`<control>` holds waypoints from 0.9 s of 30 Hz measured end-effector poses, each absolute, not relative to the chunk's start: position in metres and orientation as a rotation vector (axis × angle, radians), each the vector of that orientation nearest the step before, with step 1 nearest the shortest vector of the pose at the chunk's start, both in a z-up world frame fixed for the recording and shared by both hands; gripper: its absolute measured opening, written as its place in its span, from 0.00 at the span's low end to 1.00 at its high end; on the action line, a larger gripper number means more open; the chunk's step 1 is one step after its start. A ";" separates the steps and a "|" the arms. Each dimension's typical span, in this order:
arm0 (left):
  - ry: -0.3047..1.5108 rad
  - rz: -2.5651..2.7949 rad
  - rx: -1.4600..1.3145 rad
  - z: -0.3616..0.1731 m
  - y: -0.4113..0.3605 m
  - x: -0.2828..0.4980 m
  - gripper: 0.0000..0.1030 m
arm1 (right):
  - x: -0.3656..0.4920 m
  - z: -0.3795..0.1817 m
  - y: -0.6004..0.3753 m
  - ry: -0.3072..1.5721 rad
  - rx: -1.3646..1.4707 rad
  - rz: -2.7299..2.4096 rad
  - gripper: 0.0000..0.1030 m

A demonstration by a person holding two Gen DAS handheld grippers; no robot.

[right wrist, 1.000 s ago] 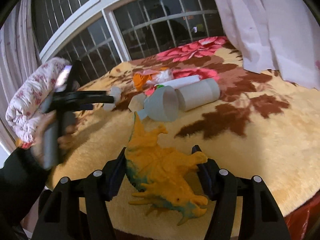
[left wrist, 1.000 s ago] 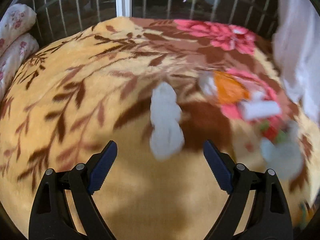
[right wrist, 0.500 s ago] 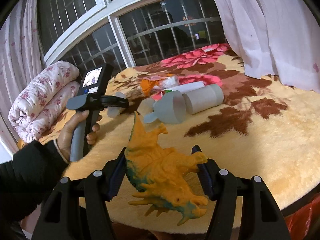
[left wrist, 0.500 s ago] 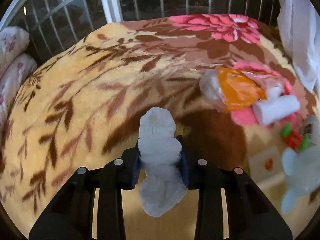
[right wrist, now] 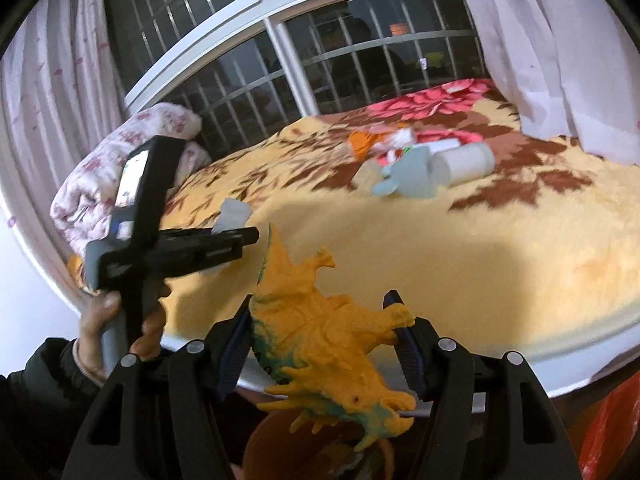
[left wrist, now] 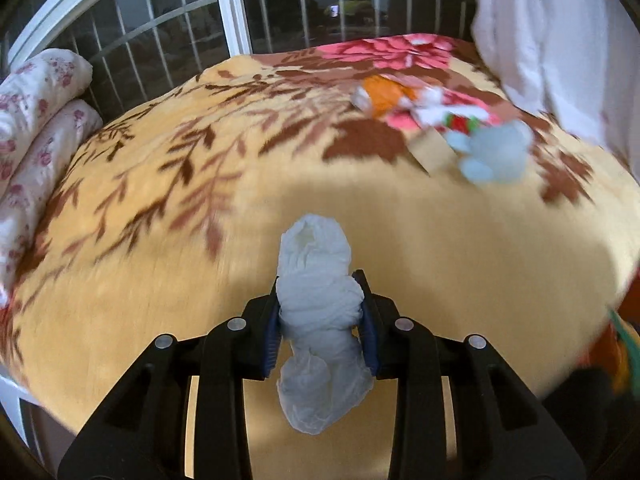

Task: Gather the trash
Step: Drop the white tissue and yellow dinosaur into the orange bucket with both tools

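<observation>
My left gripper (left wrist: 320,320) is shut on a crumpled white tissue wad (left wrist: 318,304) and holds it above the near edge of the floral blanket (left wrist: 200,200). In the right wrist view the left gripper (right wrist: 240,236) shows at left with the tissue (right wrist: 234,214) sticking out. My right gripper (right wrist: 324,344) is shut on an orange toy dinosaur (right wrist: 328,336), held off the bed's front edge. More trash lies far across the bed: an orange wrapper (left wrist: 382,94), a white roll (right wrist: 464,162) and a pale blue-grey cup (right wrist: 412,176).
Rolled floral quilts (left wrist: 36,120) lie at the bed's left. A barred window (right wrist: 320,72) runs behind the bed. A white curtain (left wrist: 560,40) hangs at right. A brown container (right wrist: 304,452) sits below the dinosaur, and red plastic (right wrist: 608,432) shows at lower right.
My left gripper closed on the tissue wad, then lifted it and drew it back toward the bed's near edge. My right gripper pulled back off the bed with the dinosaur.
</observation>
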State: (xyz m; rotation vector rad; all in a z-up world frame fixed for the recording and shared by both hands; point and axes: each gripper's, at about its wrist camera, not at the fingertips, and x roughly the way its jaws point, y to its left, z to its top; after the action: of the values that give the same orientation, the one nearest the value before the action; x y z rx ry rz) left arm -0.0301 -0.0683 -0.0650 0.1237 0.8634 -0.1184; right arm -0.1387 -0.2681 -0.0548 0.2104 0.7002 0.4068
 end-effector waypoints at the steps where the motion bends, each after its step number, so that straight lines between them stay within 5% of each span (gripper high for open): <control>1: 0.865 -0.129 0.122 -0.065 -0.067 -0.040 0.31 | -0.148 -0.056 -0.265 0.706 0.202 0.418 0.61; 10: 0.940 -0.190 0.119 -0.113 -0.057 -0.156 0.31 | -0.210 -0.100 -0.250 0.809 0.130 0.428 0.61; 27: 1.166 -0.190 0.117 -0.194 -0.059 -0.159 0.31 | -0.209 -0.160 -0.233 1.009 0.138 0.420 0.61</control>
State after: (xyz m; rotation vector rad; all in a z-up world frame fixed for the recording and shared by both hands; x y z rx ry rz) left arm -0.1594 -0.0595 -0.1943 0.1171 1.1661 -0.1898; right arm -0.2093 -0.2329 -0.1599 0.1378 1.0094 0.4196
